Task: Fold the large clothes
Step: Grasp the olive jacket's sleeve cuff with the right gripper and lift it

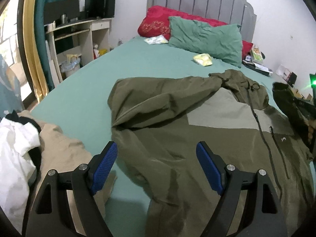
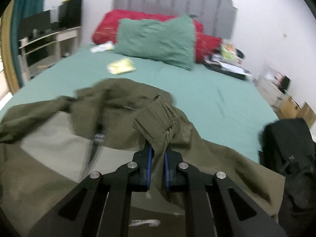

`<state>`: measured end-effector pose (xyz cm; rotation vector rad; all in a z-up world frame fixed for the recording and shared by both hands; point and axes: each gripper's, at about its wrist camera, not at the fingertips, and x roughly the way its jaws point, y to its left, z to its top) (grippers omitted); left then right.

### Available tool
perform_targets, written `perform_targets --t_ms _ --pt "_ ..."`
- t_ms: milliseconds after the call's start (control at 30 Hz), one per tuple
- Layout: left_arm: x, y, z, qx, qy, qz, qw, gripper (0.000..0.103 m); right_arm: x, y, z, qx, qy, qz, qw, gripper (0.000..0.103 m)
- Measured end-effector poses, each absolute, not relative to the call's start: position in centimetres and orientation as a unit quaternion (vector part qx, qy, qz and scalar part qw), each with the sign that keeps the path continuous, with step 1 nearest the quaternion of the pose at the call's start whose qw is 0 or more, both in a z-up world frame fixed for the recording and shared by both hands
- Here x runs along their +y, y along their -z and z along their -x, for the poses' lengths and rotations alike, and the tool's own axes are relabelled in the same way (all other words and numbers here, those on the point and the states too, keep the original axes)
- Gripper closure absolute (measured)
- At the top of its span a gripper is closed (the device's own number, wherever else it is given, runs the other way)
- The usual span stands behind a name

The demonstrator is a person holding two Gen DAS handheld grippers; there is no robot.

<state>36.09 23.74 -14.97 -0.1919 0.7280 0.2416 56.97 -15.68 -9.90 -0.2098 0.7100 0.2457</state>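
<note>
Bedroom w/ a green-sheeted bed (image 1: pixel 83 90); all work is done on it. Nearest, the left gripper (image 1: pixel 157 165) is held wide open, nothing in it, poised just above the jacket (image 1: pixel 177 138). The olive jacket is spread front-up across the near half of the bed, zip visible, one sleeve already laid over the chest. In the right wrist view, the right gripper (image 2: pixel 157 158) is seen clamped on the other sleeve's cuff (image 2: pixel 156 118), lifted clear of the body. Step in hand is judged as sleeve fold-in, approx. early-mid task. Next move calls for the cuff to be carried across the chest and released flat, w/o dragging the body. Beyond: pale clothes (image 1: pixel 17 148) at left, a green pillow (image 1: pixel 205 39), headboard (image 1: pixel 199 0).
</note>
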Motion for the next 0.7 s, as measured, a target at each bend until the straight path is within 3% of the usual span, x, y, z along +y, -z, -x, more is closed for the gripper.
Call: perform_targets --t_ms 433,700 --pt "30.4 12.5 -34.9 0.336 -0.177 0.158 0.912 0.018 1.4 14.6 -54.4 0.401 -0.23 0.062 0.885 0.093" --pt "31.7 12.9 -34.0 0.363 -0.123 0.175 0.907 0.018 5.4 18.8 -55.7 0.454 -0.216 0.045 0.863 0.092"
